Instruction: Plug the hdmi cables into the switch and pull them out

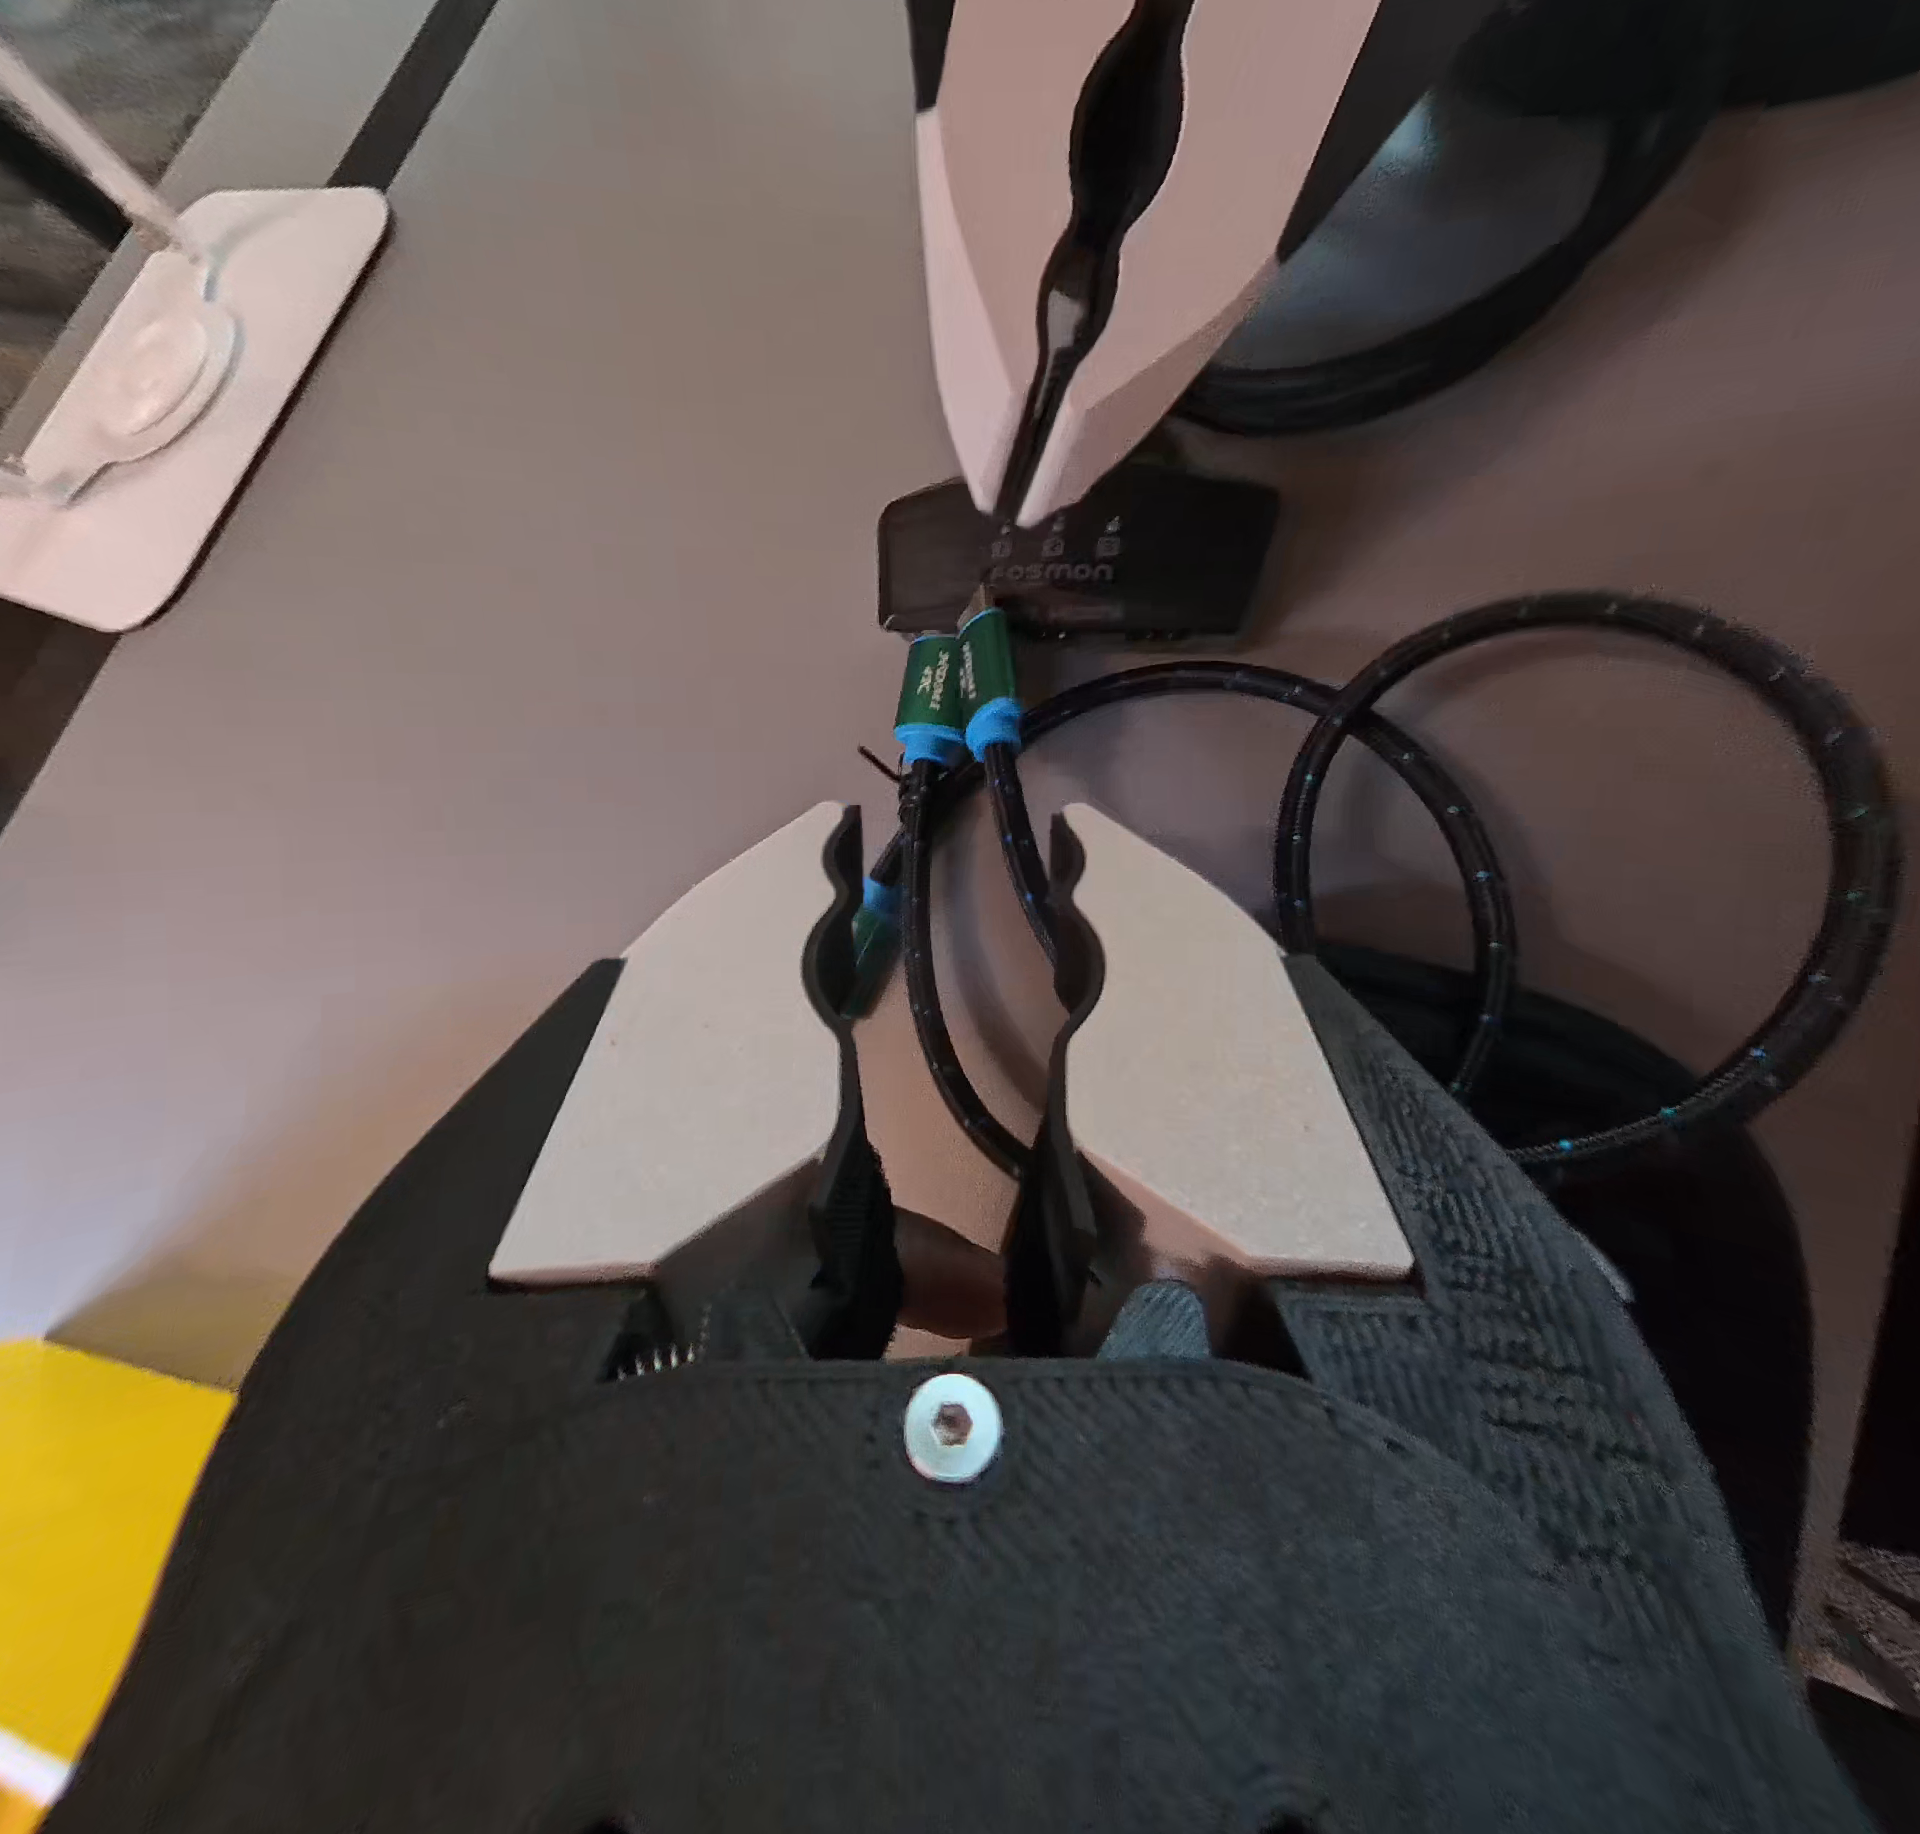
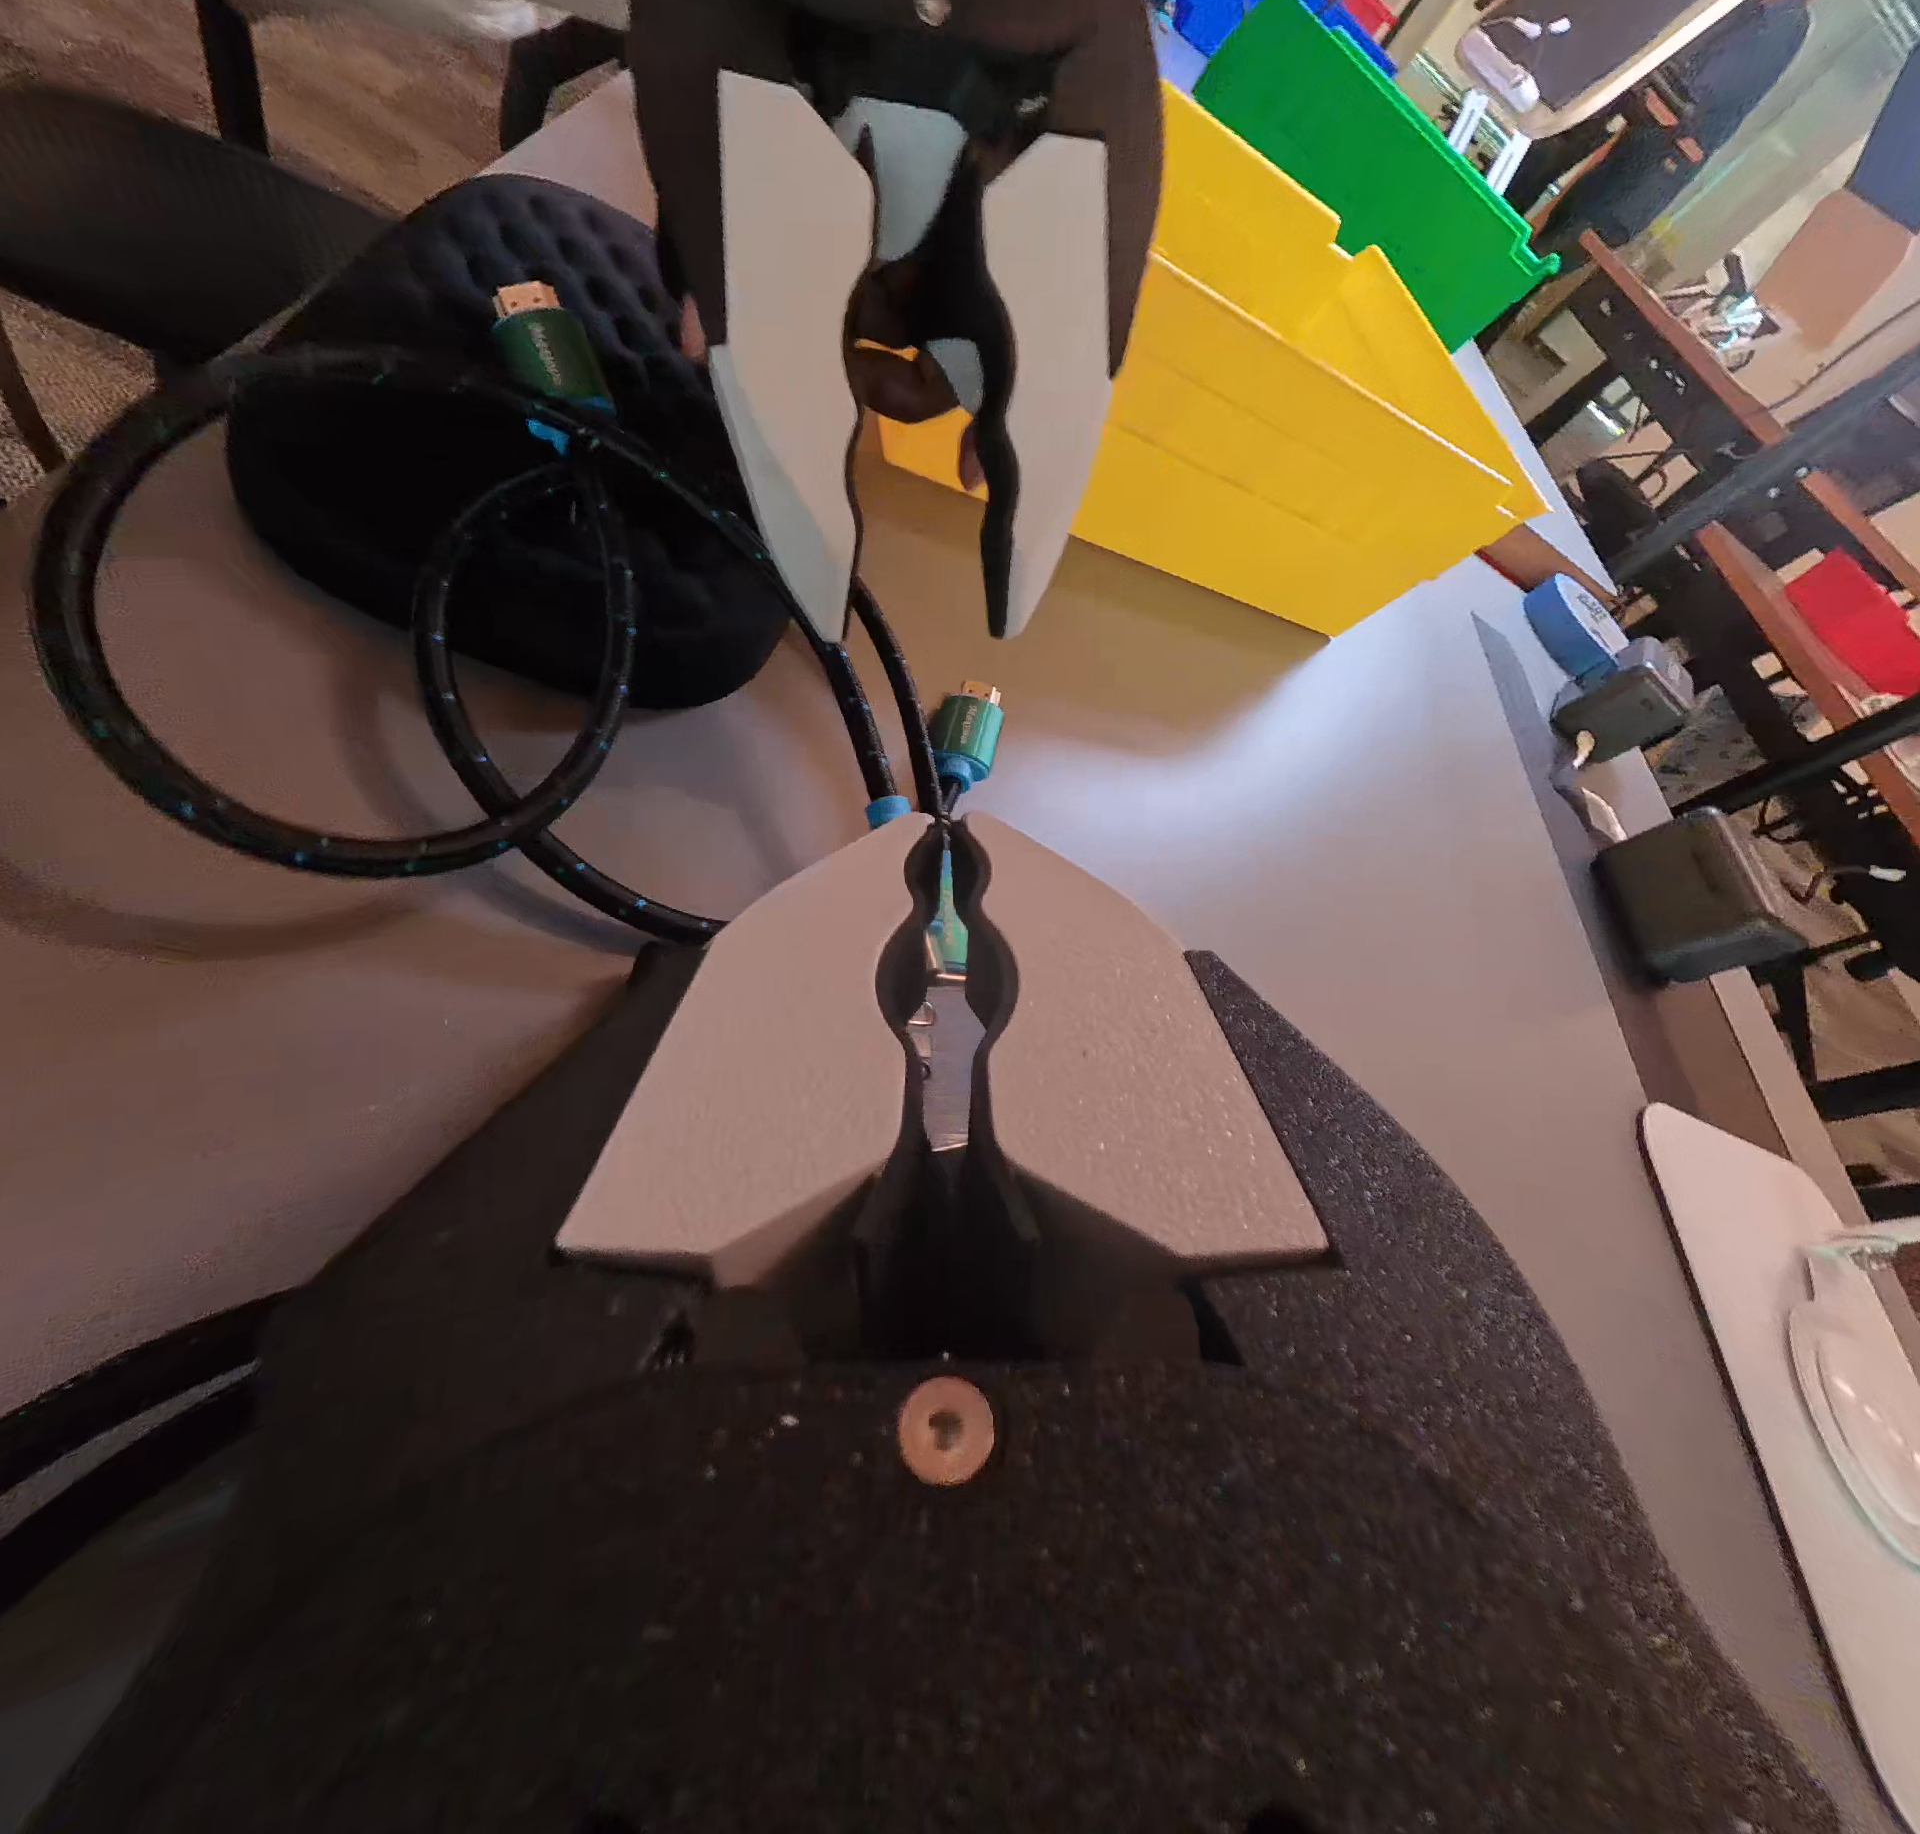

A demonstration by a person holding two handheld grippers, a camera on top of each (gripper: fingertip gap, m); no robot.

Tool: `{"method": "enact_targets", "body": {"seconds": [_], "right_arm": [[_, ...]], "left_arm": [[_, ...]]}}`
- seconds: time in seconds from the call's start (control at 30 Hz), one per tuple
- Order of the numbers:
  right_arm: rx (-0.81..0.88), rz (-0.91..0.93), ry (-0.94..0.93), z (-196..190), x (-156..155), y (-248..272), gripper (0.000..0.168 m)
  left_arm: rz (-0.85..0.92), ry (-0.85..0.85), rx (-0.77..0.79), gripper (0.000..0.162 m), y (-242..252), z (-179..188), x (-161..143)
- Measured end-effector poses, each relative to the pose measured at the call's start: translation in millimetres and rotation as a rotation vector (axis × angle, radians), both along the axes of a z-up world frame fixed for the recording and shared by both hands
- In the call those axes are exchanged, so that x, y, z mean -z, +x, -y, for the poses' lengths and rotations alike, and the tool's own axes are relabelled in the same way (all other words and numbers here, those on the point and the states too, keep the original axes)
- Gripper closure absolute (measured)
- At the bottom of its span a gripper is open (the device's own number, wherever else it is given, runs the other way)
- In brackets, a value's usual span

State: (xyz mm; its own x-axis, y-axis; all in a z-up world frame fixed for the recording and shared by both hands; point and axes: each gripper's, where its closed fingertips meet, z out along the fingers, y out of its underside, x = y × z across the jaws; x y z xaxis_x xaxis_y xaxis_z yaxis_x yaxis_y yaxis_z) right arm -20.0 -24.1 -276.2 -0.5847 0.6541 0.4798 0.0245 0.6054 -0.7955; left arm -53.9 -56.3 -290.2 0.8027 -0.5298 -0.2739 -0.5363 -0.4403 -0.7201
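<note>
In the left wrist view, a black HDMI switch (image 1: 1143, 548) lies on the grey table (image 1: 571, 641). Two green plugs (image 1: 928, 688) (image 1: 985, 664) with blue collars sit at its near left edge. My left gripper (image 1: 951, 823) is open. Two braided black cables (image 1: 1013, 849) run between its fingers without being pressed, and a loose green plug (image 1: 868, 943) lies by its left finger. My right gripper (image 1: 1003, 517) is shut, with its tips together over the switch's top. In the right wrist view (image 2: 948, 823), a green plug (image 2: 951, 927) shows through its slot.
The cables coil in loops (image 1: 1558, 849) to the right. A black cushion (image 2: 499, 537) carries another loose plug (image 2: 540, 340). Yellow bins (image 2: 1299, 434) and a green bin (image 2: 1371, 143) stand behind. A white stand base (image 1: 187, 382) is at the left. Some 6 centimetres of space lies between my two pairs of fingers. From the right gripper's tips to the black HDMI switch (image 1: 1143, 548) is close to 5 centimetres.
</note>
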Motion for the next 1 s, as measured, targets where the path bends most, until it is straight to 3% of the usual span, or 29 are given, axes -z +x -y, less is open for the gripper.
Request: {"method": "enact_targets", "body": {"seconds": [0.1, 0.17, 0.27, 0.37, 0.5, 0.57, 0.63, 0.73, 0.83, 0.9, 1.0], "right_arm": [[0.017, 0.005, -0.008, -2.6, 0.3, -1.0, 0.165], [0.0, 0.024, -0.049, 1.6, -1.7, 1.0, 0.162], [-0.058, 0.134, -0.132, 14.7, 3.4, 6.2, 0.14], [-0.061, 0.201, -0.018, 20.0, 17.6, -2.7, 0.128], [-0.077, 0.307, 0.11, 32.2, 36.6, -22.8, 0.131], [-0.044, 0.328, 0.22, 30.1, 49.1, -33.0, 0.158], [-0.03, 0.278, 0.308, 28.6, 46.9, -37.1, 0.161], [0.084, 0.214, 0.29, 6.3, 26.6, -38.5, 0.161], [0.246, 0.202, 0.292, -44.3, 21.1, -40.8, 0.161], [0.362, 0.19, 0.296, -84.2, 18.4, -40.3, 0.16], [0.398, 0.173, 0.22, -108.4, 6.3, -38.1, 0.16]], "left_arm": [[0.045, -0.053, -0.069, 0.127, -3.8, 11.2, 4.4], [0.042, -0.001, -0.088, 0.128, -5.5, 18.9, -3.3], [0.07, -0.014, -0.02, 0.128, 6.7, 49.9, -8.9], [0.044, -0.127, -0.026, 0.123, 6.5, 81.2, 6.5], [-0.032, -0.176, -0.077, 0.122, 12.8, 88.9, 28.0], [-0.138, -0.145, -0.052, 0.131, 16.4, 89.5, 31.4], [-0.238, -0.124, -0.073, 0.139, 12.8, 91.4, 29.4], [-0.42, 0.015, -0.101, 0.14, -2.7, 95.4, 9.1], [-0.399, 0.11, -0.085, 0.141, -2.2, 101.8, -13.9], [-0.447, 0.074, -0.018, 0.144, -5.1, 117.3, -10.3], [-0.368, -0.012, -0.056, 0.145, -23.9, 141.0, -8.2]]}}
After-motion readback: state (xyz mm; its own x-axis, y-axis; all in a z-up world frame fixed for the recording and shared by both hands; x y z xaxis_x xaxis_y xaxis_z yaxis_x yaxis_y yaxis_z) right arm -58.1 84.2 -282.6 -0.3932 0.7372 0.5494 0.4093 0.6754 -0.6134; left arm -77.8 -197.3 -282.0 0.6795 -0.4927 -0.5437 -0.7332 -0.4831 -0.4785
